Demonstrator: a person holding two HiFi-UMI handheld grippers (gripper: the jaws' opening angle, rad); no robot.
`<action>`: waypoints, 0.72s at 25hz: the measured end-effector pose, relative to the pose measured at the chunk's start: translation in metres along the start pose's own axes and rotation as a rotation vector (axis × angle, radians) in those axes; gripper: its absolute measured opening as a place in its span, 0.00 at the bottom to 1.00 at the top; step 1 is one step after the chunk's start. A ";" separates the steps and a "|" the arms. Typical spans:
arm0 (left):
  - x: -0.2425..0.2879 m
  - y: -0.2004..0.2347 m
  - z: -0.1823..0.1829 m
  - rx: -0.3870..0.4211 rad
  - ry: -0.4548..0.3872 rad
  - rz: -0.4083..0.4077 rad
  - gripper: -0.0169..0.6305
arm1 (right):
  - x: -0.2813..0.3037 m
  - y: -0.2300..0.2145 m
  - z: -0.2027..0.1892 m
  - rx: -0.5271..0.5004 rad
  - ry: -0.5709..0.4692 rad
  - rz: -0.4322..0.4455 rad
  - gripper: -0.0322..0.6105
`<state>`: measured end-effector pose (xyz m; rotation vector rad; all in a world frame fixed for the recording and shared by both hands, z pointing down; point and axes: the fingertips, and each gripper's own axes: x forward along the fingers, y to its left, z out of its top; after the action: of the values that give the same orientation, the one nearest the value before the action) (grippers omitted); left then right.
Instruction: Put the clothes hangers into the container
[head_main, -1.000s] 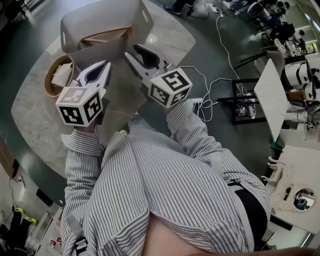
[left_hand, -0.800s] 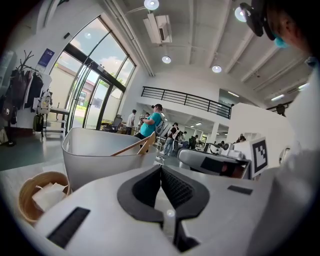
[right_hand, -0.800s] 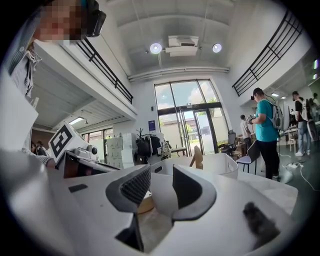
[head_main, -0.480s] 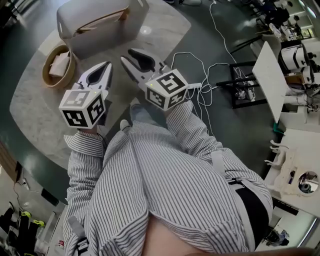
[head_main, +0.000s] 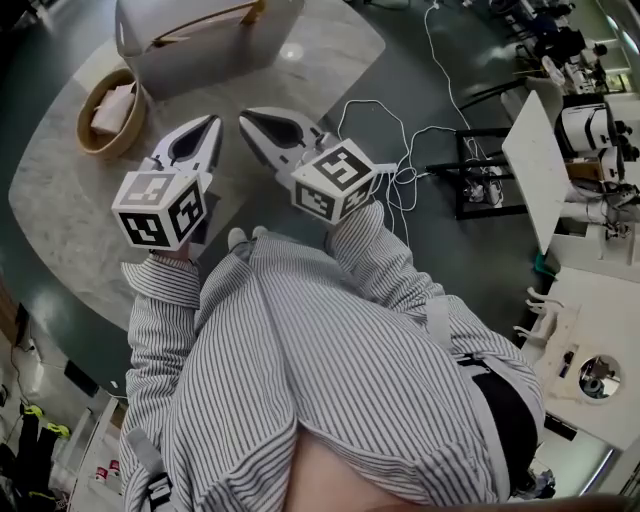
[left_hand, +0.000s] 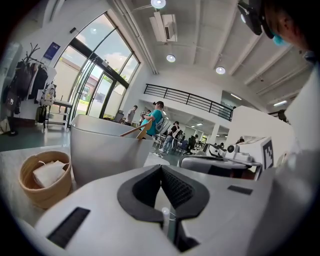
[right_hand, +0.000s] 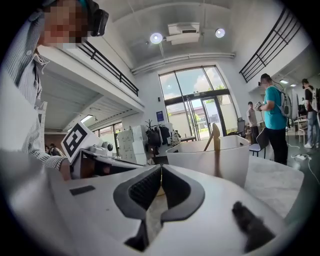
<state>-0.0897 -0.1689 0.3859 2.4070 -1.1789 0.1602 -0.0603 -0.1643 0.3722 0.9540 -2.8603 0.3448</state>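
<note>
Marble table (head_main: 70, 200), upper left of head view, carries the grey container (head_main: 200, 55) w/ wooden hangers (head_main: 205, 22) already inside; left gripper (head_main: 214, 121) clenched empty, right gripper (head_main: 244, 116) jaws just closing on nothing, so prob. done: keep both clear of the rim.

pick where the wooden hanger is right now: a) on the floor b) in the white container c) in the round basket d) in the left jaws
b: the hanger leans inside the container, one end poking above its rim, while the basket holds only a pale wad.
</note>
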 end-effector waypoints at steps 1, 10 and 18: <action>0.001 -0.002 -0.001 0.001 0.004 -0.001 0.04 | 0.001 0.000 0.000 -0.005 0.007 0.009 0.08; 0.010 -0.017 -0.002 0.021 0.017 0.036 0.04 | -0.014 -0.012 0.007 -0.005 0.024 0.017 0.07; 0.019 -0.021 -0.002 -0.009 -0.010 0.054 0.04 | -0.027 -0.023 0.005 0.014 0.019 0.004 0.07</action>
<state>-0.0611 -0.1710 0.3861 2.3725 -1.2475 0.1593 -0.0247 -0.1679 0.3672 0.9427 -2.8467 0.3722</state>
